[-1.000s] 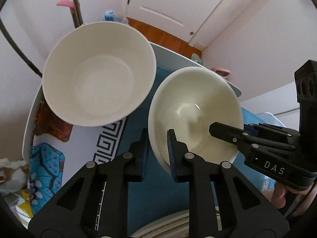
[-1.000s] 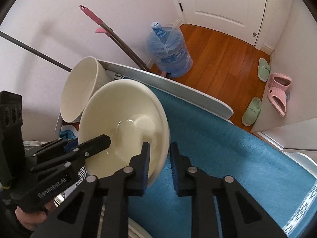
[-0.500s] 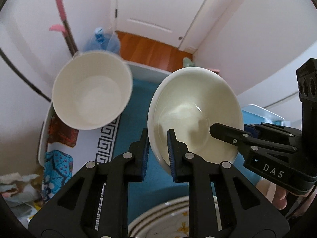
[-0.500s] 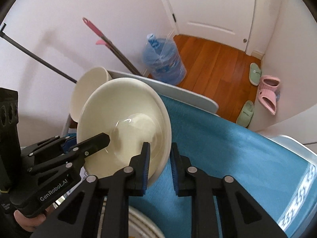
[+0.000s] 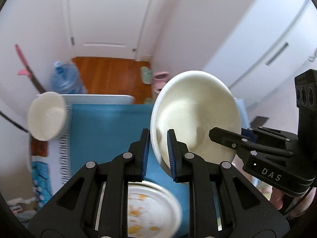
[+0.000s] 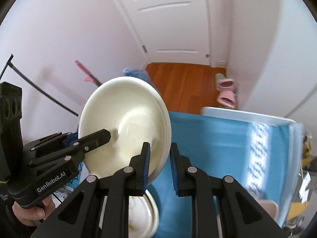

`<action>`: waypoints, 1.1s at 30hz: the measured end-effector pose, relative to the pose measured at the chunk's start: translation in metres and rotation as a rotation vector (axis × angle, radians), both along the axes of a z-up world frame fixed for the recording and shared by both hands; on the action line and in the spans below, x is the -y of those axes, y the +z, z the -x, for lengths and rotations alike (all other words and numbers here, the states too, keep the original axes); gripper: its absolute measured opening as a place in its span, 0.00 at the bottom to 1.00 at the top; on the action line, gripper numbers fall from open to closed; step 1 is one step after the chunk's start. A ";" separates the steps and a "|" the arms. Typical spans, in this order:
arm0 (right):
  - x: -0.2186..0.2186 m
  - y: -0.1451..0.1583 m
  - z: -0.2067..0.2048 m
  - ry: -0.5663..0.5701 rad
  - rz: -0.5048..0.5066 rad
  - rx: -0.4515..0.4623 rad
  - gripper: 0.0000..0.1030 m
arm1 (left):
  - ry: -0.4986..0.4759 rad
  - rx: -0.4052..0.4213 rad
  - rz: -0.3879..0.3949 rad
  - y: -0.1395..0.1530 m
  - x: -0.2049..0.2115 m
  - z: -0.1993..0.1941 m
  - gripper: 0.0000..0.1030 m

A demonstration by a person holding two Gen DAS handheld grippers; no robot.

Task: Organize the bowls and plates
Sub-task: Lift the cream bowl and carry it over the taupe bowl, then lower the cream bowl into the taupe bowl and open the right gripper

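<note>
Together, both grippers pinch one cream bowl by opposite rims: left gripper and right gripper are each nearly closed on its edge, holding it tilted above the blue mat, near the flowered plate.

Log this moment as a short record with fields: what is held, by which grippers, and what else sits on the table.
held item: cream bowl, tilted, lifted off the table
left gripper: shut on the bowl's rim
right gripper: shut on the opposite rim
on table: deep white bowl at the far left; patterned plate near the grippers
surface: blue cloth
floor beyond: water jug, slippers
</note>
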State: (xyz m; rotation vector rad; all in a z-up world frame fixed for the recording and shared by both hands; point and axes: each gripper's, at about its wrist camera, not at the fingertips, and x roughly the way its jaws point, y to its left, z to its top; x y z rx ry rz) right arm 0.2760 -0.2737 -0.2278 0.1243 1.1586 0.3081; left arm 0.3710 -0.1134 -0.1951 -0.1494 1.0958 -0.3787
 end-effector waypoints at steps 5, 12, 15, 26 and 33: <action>0.064 0.012 0.032 -0.061 0.006 0.013 0.18 | -0.060 0.010 -0.002 0.005 0.065 0.025 0.15; 0.131 -0.004 0.073 -0.078 0.044 -0.029 0.18 | -0.102 -0.045 0.000 -0.015 0.146 0.067 0.15; 0.150 -0.024 0.086 -0.082 0.054 -0.068 0.18 | -0.108 -0.081 -0.018 -0.037 0.171 0.083 0.15; 0.180 -0.087 0.112 -0.053 0.044 -0.163 0.18 | -0.117 -0.169 -0.120 -0.106 0.198 0.119 0.15; 0.180 -0.105 0.116 -0.044 0.078 -0.191 0.18 | -0.138 -0.204 -0.175 -0.126 0.209 0.120 0.15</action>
